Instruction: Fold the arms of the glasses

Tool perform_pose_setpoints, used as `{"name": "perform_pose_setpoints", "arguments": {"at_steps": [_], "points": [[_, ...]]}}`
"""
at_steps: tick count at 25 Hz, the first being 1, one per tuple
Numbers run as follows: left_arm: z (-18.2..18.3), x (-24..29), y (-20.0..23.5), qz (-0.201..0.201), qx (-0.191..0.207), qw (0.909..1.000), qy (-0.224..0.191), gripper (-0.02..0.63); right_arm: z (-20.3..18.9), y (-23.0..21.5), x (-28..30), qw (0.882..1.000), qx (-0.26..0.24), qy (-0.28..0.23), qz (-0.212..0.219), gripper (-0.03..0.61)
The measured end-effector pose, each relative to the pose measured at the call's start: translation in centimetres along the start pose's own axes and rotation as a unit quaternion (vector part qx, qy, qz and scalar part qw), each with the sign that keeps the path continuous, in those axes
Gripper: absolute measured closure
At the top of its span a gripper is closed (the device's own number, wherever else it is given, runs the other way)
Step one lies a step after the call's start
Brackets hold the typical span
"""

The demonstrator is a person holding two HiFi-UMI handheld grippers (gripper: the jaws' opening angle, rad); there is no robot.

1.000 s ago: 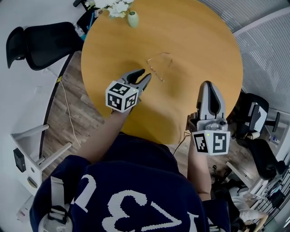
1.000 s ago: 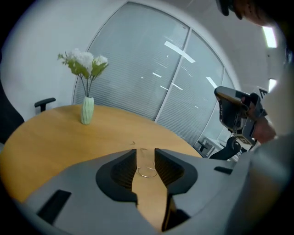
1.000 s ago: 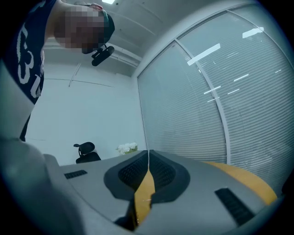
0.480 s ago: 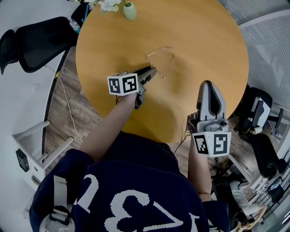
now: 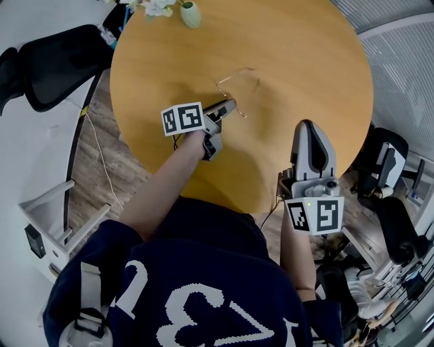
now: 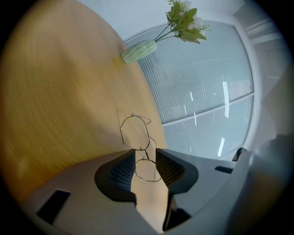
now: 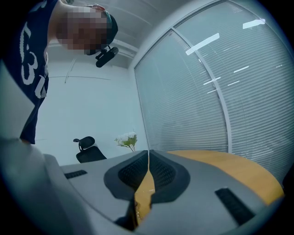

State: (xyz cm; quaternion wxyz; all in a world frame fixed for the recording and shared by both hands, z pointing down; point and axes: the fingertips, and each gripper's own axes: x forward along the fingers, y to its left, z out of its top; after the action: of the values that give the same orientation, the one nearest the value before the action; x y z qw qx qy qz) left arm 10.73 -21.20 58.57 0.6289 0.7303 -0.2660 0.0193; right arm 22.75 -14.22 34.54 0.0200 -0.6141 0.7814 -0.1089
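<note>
On the table [image 5: 305, 61], glasses [image 5: 237, 85] near the middle, well apart from the vase [image 5: 190, 13] at the far left edge. Beyond that left edge, an office chair [image 5: 54, 64]; past the right edge, more chairs [image 5: 383, 169].

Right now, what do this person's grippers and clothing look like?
Left gripper and right gripper: grey, dark ribbed pads, white cubes of black square markers. Navy top, white numerals. Left jaws have just been opening, thin wire glasses seen between them, ungripped.

Head view looks steeply down on the table [image 5: 305, 54] both gripper views skim
</note>
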Motion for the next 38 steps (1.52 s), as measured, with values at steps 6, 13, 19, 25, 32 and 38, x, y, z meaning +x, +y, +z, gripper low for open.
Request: {"name": "perform_pose_setpoints", "arguments": {"at_steps": [6,13,19,25,32,38], "points": [[0.6,0.3,0.8,0.004,-0.036,0.9991,-0.022,0.523,-0.4,-0.1,0.0,1.000,0.001,0.005,0.001,0.549],[0.3,-0.4,0.9,0.006,-0.043,0.9988,-0.024,0.591,-0.2,-0.1,0.0,1.000,0.003,0.002,0.004,0.549],[0.1,-1.2,0.6,0.008,-0.039,0.9989,-0.025,0.591,-0.5,0.1,0.1,1.000,0.000,0.006,0.013,0.549],[0.3,-2.0,-1.3,-0.006,-0.022,0.9995,-0.024,0.591,-1.6,1.3,0.5,0.999,0.004,0.026,0.037,0.549],[-0.3,-3.3,-3.6,-0.018,-0.002,0.9997,-0.018,0.591,-1.9,1.9,0.5,0.997,0.004,0.041,0.060,0.548],[-1.0,-5.0,-6.1,-0.019,0.046,0.9988,0.001,0.591,-3.9,2.6,1.3,0.992,-0.023,0.085,0.088,0.428]]}}
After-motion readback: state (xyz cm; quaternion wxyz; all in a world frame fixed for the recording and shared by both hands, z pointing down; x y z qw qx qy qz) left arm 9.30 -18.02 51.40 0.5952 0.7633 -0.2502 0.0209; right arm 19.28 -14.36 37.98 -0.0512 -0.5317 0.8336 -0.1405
